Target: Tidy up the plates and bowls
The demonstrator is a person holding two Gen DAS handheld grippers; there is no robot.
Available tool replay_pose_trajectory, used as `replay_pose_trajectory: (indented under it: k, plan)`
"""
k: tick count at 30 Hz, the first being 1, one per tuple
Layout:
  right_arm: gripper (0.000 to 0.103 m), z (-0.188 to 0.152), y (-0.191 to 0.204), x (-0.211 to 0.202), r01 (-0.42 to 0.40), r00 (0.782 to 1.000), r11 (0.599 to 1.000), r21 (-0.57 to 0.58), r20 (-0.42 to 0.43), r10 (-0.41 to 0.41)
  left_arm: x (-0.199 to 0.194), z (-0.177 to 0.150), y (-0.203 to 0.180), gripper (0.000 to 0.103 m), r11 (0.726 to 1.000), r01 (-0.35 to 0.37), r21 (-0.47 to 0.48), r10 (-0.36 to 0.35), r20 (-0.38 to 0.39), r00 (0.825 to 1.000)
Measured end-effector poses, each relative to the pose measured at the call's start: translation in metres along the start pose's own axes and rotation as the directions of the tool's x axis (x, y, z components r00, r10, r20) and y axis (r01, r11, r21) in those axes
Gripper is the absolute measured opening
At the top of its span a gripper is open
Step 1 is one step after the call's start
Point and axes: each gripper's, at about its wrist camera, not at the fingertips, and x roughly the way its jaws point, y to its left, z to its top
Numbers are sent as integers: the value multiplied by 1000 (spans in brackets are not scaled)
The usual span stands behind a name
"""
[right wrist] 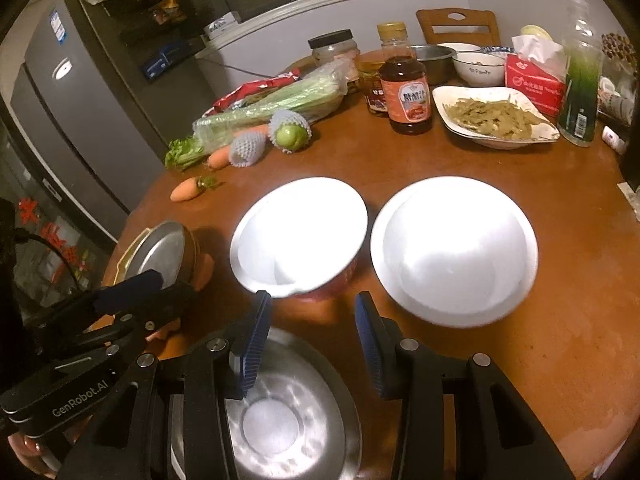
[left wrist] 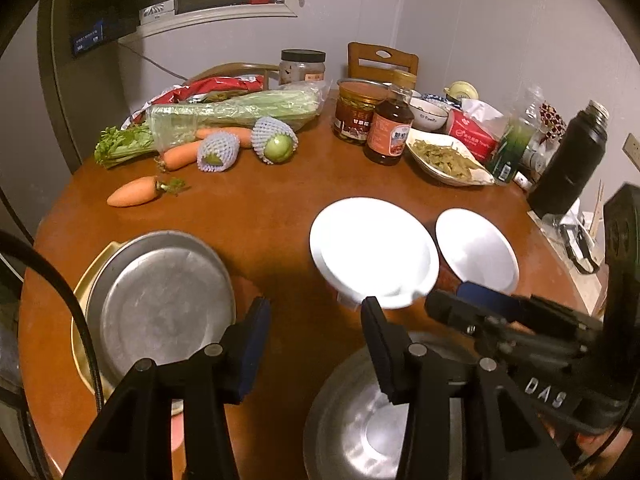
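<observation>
A round brown wooden table (right wrist: 520, 360) carries the dishes along its near half. A red-sided bowl with a glaring white inside (right wrist: 300, 236) stands upright, mouth up, just left of a second white bowl (right wrist: 454, 250), also mouth up; the two are close side by side but apart. Nearest the cameras lies a shiny round steel plate (right wrist: 280, 412), flat, face up. At the table's left edge a dull grey metal plate (left wrist: 160, 300) rests in a yellowish rimmed dish (left wrist: 80, 300), both level and face up. Being round, none of these has a long axis; each one's axis of symmetry points straight up.

The left gripper (left wrist: 312, 344) hangs above the table with its jaws parted and nothing between the pads; bare wood and the steel plate's far rim show through the gap. The right gripper (right wrist: 308, 344) likewise stands with jaws apart and empty, over the steel plate's far edge, its left blue finger pad (right wrist: 252, 348) close below the red-sided bowl's near rim; whether it touches cannot be told.

Farther back are orange carrots (left wrist: 134, 192), bagged green celery (left wrist: 224, 114), a brown sauce bottle (right wrist: 406, 92) and a white dish of yellowish shredded vegetables (right wrist: 496, 118).
</observation>
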Motion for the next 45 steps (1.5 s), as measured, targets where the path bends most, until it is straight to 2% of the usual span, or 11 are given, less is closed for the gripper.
replay_pose_trajectory:
  k: [11,23,24,27,28,29,38,45]
  plan:
    - [44,14,-5,22,12,1000,1000,23,-20,-12,38,35,0,47,1000,-20,-9,20,-25,999]
    - [43,20,-6,37,17,999,1000,-1,-37,-17,74,43,-1,47,1000,7,-6,-8,-88,996]
    - [42,20,-6,38,22,999,1000,-4,-33,-22,75,43,-1,46,1000,11,-7,-11,-90,996]
    - [37,21,-5,38,31,999,999,-24,-22,-31,81,44,1,35,999,33,-21,-35,-103,994]
    - [35,21,-4,39,34,999,999,-31,-19,-34,83,44,1,28,999,41,-25,-43,-110,993]
    - [32,21,-4,39,32,999,999,-35,-16,-33,84,43,2,25,999,44,-27,-47,-114,992]
    - [32,22,1,32,49,999,997,-67,8,-48,65,40,-3,25,1000,30,-1,-30,-79,996]
    - [32,21,12,14,33,999,995,-89,40,-29,42,36,-6,25,1000,17,17,-16,-44,999]
